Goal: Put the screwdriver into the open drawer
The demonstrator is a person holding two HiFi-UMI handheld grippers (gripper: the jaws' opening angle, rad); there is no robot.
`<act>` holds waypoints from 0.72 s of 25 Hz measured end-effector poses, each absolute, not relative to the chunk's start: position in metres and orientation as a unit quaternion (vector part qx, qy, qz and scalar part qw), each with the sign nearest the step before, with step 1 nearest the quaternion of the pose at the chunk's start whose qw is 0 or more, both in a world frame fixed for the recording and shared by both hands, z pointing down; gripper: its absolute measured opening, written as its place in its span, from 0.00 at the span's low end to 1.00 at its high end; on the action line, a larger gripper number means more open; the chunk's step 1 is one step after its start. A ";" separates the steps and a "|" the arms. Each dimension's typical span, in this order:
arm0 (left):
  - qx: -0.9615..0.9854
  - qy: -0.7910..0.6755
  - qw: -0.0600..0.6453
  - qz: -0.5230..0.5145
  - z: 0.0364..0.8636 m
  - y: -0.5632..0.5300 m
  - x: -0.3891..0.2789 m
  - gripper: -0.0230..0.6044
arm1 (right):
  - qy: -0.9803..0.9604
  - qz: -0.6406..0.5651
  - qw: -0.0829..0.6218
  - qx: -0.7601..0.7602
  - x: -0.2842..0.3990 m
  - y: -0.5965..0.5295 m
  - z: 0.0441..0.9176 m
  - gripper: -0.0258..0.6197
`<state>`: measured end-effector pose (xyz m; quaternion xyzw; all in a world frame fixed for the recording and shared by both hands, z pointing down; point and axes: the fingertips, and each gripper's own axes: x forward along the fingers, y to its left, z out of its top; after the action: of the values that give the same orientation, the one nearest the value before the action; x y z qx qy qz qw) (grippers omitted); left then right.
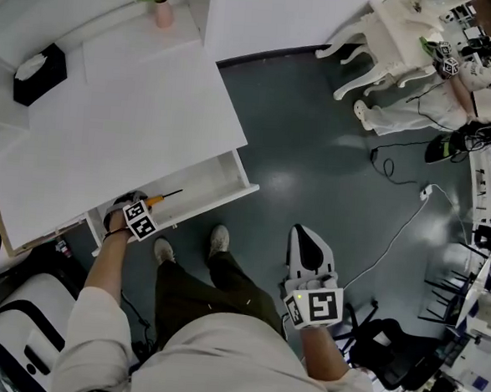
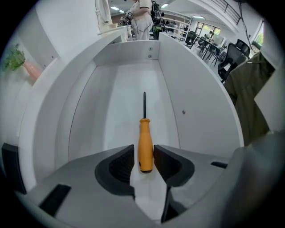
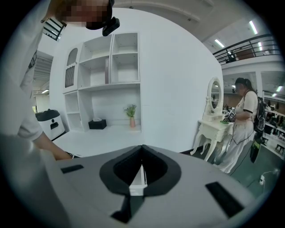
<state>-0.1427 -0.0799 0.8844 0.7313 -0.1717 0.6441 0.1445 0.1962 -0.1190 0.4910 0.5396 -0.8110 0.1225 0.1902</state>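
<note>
The orange-handled screwdriver (image 2: 145, 144) lies flat on the floor of the open white drawer (image 2: 187, 89), its black shaft pointing toward the drawer's far end. My left gripper (image 2: 144, 158) points straight down over it. The jaws stand open on either side of the handle's butt, close to it but not squeezing it. In the head view the screwdriver (image 1: 163, 197) shows inside the drawer (image 1: 222, 168), right beside the left gripper (image 1: 136, 208). My right gripper (image 1: 308, 237) hangs over the dark floor, away from the drawer, and its jaws (image 3: 142, 153) are shut with nothing between them.
The drawer juts out from a white desk (image 1: 125, 124) that carries a black tissue box (image 1: 40, 74) and a small potted plant (image 1: 158, 1). My feet stand just before the drawer front. A white dressing table (image 1: 391, 34), floor cables (image 1: 394, 235) and another person (image 3: 242, 124) are to the right.
</note>
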 end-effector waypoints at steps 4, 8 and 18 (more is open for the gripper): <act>0.733 -0.177 0.144 0.641 0.875 -0.079 -0.143 0.24 | -0.815 0.120 0.185 0.535 0.193 -0.121 0.487 0.04; 0.735 -0.181 0.146 0.637 0.867 -0.077 -0.144 0.24 | -0.819 0.118 0.180 0.532 0.188 -0.123 0.484 0.04; 0.742 -0.197 0.141 0.625 0.836 -0.075 -0.143 0.24 | -0.832 0.110 0.162 0.519 0.175 -0.126 0.471 0.04</act>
<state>-0.1428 -0.0749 0.8358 0.7423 -0.1966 0.6250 0.1407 0.1746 -0.1255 0.4707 0.5190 -0.8320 0.1103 0.1623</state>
